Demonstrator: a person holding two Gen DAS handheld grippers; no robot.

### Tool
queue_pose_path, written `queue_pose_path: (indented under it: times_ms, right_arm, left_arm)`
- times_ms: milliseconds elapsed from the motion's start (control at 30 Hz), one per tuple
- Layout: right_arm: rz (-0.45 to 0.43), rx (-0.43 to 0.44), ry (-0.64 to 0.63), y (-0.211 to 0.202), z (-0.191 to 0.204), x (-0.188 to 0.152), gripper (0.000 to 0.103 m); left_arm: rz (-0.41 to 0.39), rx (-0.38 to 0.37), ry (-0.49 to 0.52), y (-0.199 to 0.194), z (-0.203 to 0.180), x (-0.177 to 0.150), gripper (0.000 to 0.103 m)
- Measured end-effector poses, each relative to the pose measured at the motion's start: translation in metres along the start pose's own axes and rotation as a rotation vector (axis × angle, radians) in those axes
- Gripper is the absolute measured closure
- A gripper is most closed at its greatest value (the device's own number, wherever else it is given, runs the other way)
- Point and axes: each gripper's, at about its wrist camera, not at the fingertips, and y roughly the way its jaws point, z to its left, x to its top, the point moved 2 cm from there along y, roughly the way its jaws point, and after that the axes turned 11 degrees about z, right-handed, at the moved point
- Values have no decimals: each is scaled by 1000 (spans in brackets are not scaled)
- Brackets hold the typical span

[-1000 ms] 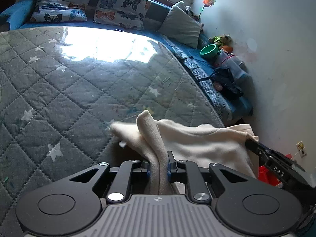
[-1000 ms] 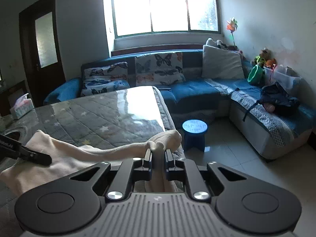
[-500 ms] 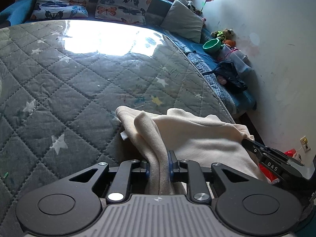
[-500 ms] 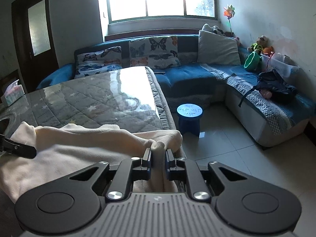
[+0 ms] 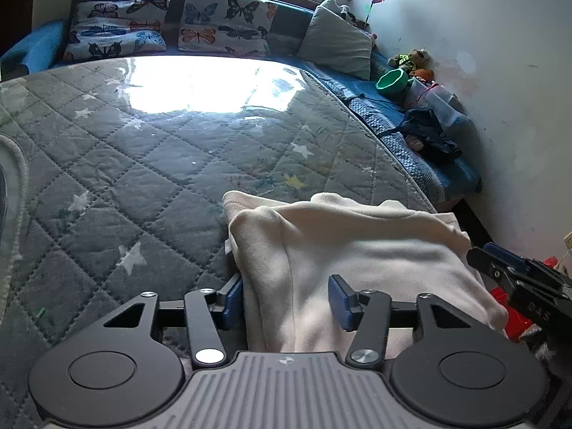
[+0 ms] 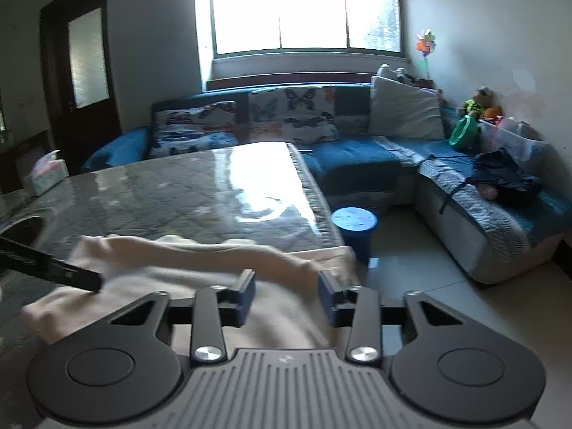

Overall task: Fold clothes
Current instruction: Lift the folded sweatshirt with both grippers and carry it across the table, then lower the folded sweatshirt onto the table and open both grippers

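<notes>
A cream garment point(image 5: 343, 246) lies folded on the near right part of the grey quilted table point(image 5: 150, 164). My left gripper point(image 5: 286, 300) stands open over its near left corner, with cloth lying loose between the blue pads point(image 5: 338, 302). The right gripper shows as a black tip point(image 5: 500, 268) at the garment's right edge. In the right wrist view the cream garment point(image 6: 200, 264) rests at the corner of the table point(image 6: 178, 196), and my right gripper point(image 6: 286, 295) is open above its edge. The other gripper's dark finger point(image 6: 53, 268) lies on the cloth at left.
A blue sofa point(image 6: 357, 150) with butterfly cushions point(image 5: 221, 25) wraps the far and right sides. A blue stool point(image 6: 354, 225) stands on the floor beside the table's corner. A tissue box point(image 6: 48, 175) sits at the table's far left. A green bowl point(image 5: 391, 82) and dark bag point(image 5: 429, 136) are on the sofa.
Both grippers lowered the cream garment onto the table, then opened and let go of it. The cloth now lies flat instead of hanging pinched between the pads.
</notes>
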Motion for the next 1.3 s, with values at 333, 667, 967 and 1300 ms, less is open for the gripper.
queue_pose_path:
  times_ms: [333, 667, 967, 1300]
  right_arm:
    - [17, 77, -56, -8, 47, -19, 44]
    - [19, 64, -140, -18, 78, -38, 22]
    - [35, 47, -170, -15, 95, -48, 16]
    - [11, 48, -151, -24, 97, -54, 4]
  left_arm:
    - [-33, 78, 95, -8, -10, -25, 29]
    - [-67, 121, 143, -17, -15, -39, 17]
    - [-82, 163, 173, -17, -13, -49, 14]
    - [-100, 178, 189, -17, -11, -53, 9]
